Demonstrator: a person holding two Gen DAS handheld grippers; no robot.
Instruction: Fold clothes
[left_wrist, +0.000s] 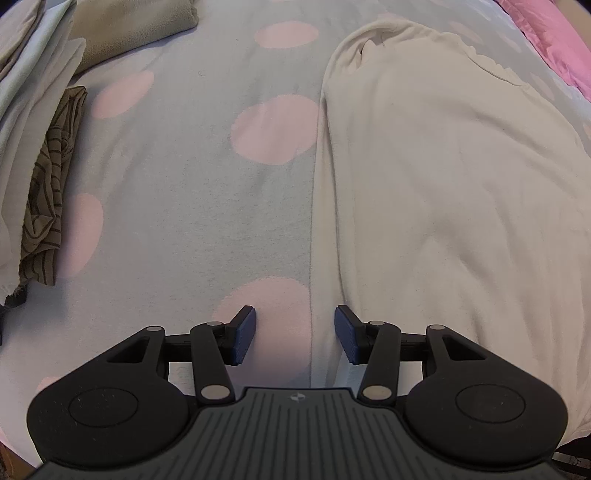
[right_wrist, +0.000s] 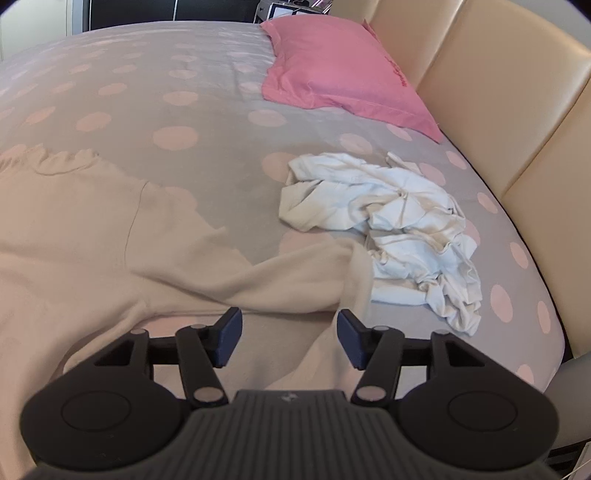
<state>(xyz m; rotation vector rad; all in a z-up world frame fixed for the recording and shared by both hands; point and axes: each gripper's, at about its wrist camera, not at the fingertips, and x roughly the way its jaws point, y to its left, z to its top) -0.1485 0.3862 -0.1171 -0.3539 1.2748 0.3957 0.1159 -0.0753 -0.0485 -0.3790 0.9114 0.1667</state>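
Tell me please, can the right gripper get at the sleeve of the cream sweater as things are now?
Probably yes. The right gripper is open, its jaws apart, and the cream sweater's sleeve lies flat on the bed just ahead of its fingertips. Nothing covers it; the crumpled white garment only touches the cuff end.

I've got the sweater (right_wrist: 92, 229) spread on the bed (left_wrist: 184, 184); crumpled shirt (right_wrist: 388, 229) just R of its sleeve (right_wrist: 295, 277), pillow (right_wrist: 332, 74) behind, folded stack (left_wrist: 33, 129) far L.

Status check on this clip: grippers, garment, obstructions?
Left gripper open, empty, over cream sweatshirt edge. Right gripper open above its sleeve. Crumpled white garment touches the sleeve end.
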